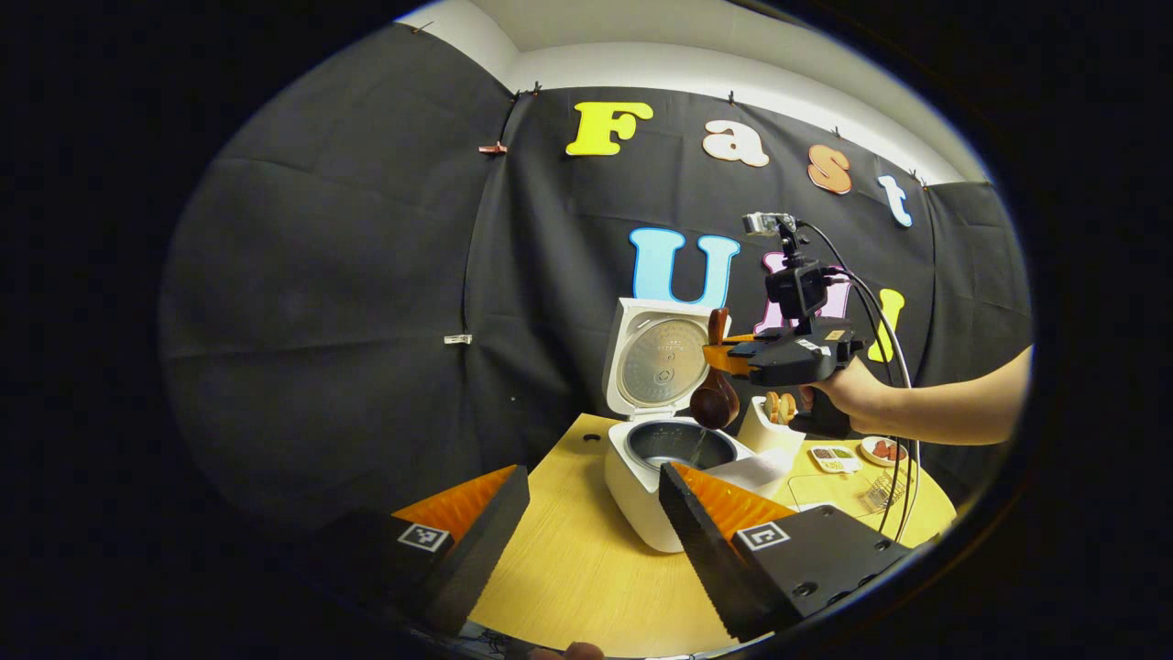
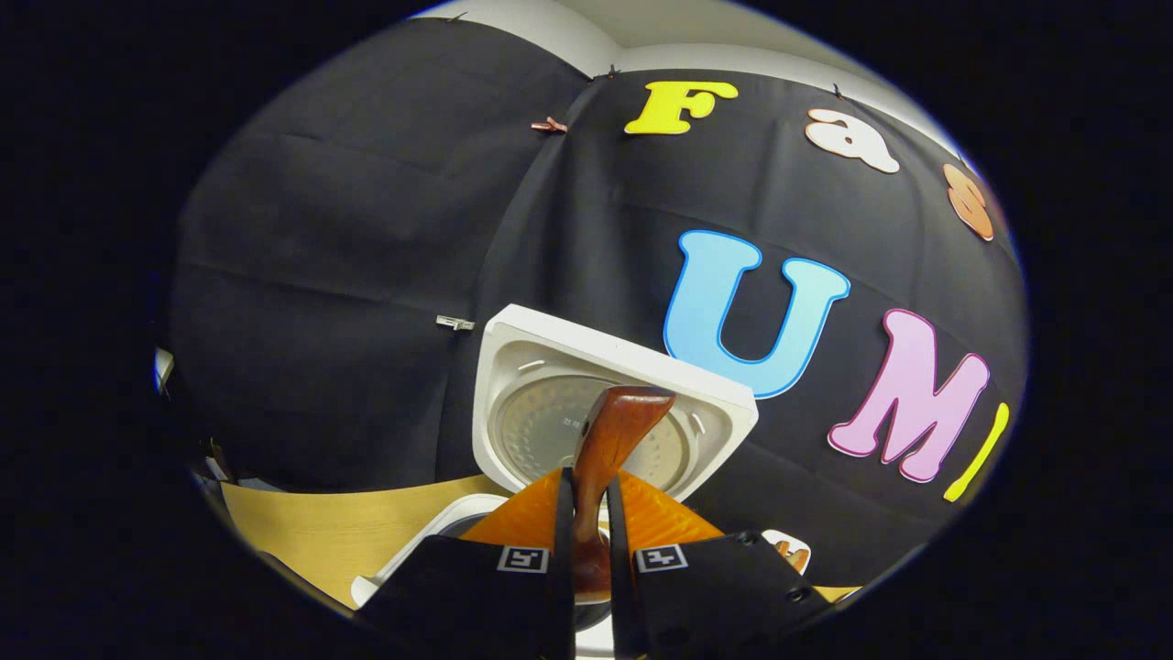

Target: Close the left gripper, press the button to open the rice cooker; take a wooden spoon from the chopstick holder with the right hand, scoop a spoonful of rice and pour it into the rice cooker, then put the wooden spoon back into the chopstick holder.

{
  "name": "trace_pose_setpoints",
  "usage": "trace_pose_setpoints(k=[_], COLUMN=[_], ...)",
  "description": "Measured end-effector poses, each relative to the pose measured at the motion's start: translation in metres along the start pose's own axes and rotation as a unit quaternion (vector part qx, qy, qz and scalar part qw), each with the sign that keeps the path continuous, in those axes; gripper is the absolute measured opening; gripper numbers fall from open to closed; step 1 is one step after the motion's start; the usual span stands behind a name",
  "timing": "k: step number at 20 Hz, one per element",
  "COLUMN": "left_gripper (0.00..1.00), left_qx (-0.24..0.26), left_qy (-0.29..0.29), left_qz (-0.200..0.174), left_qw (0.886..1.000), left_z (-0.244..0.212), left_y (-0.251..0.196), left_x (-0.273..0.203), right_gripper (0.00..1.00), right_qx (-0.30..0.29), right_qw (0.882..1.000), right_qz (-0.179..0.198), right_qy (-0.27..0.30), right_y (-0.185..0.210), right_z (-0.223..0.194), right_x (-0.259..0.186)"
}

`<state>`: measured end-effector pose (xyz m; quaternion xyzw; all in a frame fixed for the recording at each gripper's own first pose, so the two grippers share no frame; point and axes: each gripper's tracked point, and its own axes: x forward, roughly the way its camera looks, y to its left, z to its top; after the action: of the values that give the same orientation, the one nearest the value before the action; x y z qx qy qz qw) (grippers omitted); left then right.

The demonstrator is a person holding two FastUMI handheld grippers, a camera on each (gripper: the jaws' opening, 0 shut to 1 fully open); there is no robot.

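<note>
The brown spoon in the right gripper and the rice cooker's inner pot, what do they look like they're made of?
The brown spoon looks like varnished wood: warm red-brown with a soft sheen. The rice cooker's inner pot looks like dark coated metal, grey and faintly reflective, though a non-stick coating is only a guess. The right gripper pinches the spoon's handle.

Round wooden table, well stocked on the far side.
On it: the white rice cooker, lid up; beside it the white chopstick holder; further right, two small dishes and a wire rack.
</note>
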<state>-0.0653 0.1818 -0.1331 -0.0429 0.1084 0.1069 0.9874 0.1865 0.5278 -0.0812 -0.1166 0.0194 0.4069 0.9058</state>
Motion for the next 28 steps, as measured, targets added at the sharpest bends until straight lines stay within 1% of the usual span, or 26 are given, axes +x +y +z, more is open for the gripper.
trace_pose_setpoints(k=[2,4,6,8,9,11,14,16,17,19,24,28], left_gripper=[0.98,0.98,0.98,0.98,0.98,0.98,0.98,0.98,0.98,0.98,0.98,0.98], left_qx=[0.000,0.000,-0.001,0.003,0.003,0.001,0.002,0.007,0.010,0.009,0.007,0.014], left_qy=[-0.001,0.000,0.001,0.003,0.003,0.001,0.001,0.000,-0.001,-0.005,-0.015,-0.020], left_qz=[0.000,0.002,0.002,0.003,0.003,0.001,-0.001,-0.003,-0.004,-0.006,-0.007,-0.012], left_qw=[1.000,1.000,1.000,1.000,1.000,1.000,1.000,1.000,1.000,1.000,1.000,1.000], left_z=[0.000,-0.001,-0.002,-0.003,-0.004,-0.003,-0.002,0.000,0.000,0.005,0.012,0.020], left_y=[0.000,0.002,0.002,0.002,0.002,-0.001,-0.006,-0.012,-0.015,-0.021,-0.041,-0.059], left_x=[-0.003,-0.006,-0.009,-0.010,-0.011,-0.012,-0.014,-0.015,-0.017,-0.018,-0.017,-0.014], right_gripper=[0.20,0.19,0.20,0.19,0.20,0.20,0.20,0.20,0.20,0.20,0.20,0.19], right_qx=[-0.023,-0.025,0.011,0.078,0.117,0.204,0.326,0.381,0.396,0.406,0.410,0.385], right_qw=[1.000,1.000,1.000,0.997,0.993,0.979,0.945,0.924,0.918,0.913,0.909,0.916], right_qz=[-0.007,-0.009,-0.007,-0.007,-0.007,-0.004,-0.006,-0.015,-0.023,-0.031,-0.060,-0.097], right_qy=[-0.007,-0.010,-0.004,0.005,0.008,0.011,0.009,0.007,0.000,-0.017,-0.052,-0.055], right_y=[0.002,0.004,0.000,-0.005,-0.008,-0.018,-0.039,-0.057,-0.068,-0.081,-0.135,-0.182], right_z=[0.006,0.009,0.006,0.004,0.005,0.009,0.013,0.015,0.017,0.025,0.025,-0.001], right_x=[-0.001,-0.006,-0.005,-0.008,-0.010,-0.014,-0.024,-0.035,-0.043,-0.063,-0.129,-0.188])
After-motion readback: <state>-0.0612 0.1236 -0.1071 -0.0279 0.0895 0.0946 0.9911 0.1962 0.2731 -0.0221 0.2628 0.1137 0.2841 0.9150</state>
